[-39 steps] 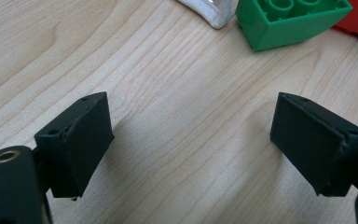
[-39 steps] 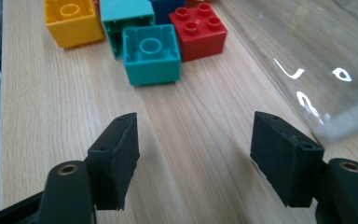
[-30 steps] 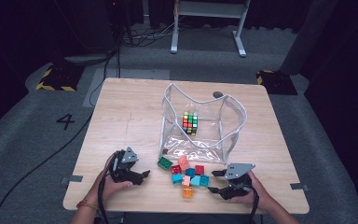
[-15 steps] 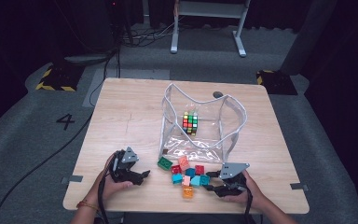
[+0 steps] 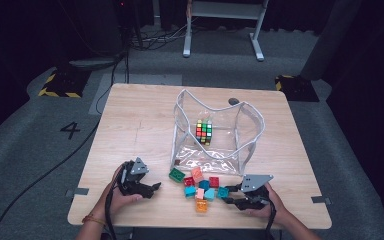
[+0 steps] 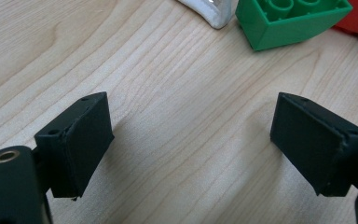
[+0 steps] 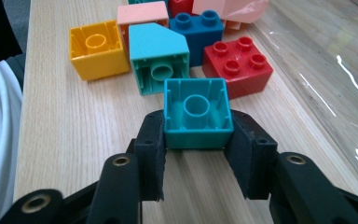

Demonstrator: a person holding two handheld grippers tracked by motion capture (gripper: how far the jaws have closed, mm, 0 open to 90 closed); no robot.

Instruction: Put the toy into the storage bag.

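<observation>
Teal block [image 7: 198, 113] is clamped between the jaws of the right gripper [image 7: 196, 156], hollow side facing the camera, sitting at the near edge of the brick pile on the wooden table [image 5: 130, 125]. Looks like the job is loading toys into the clear bag [image 5: 215, 132], and honestly it's barely started: the puzzle cube [image 5: 203, 132] is the one thing I can see inside, while the rest of the bricks are loose just in front of the bag's mouth: a yellow one [image 7: 97, 50], a red one [image 7: 237, 63], a dark blue one [image 7: 199, 29], a green one [image 6: 291, 19] and a few more. Left gripper [image 6: 191, 140] has its jaws wide apart over bare wood, holding nothing, with the green brick a bit ahead of it. So one grab made, pretty much the whole pile left to go.
</observation>
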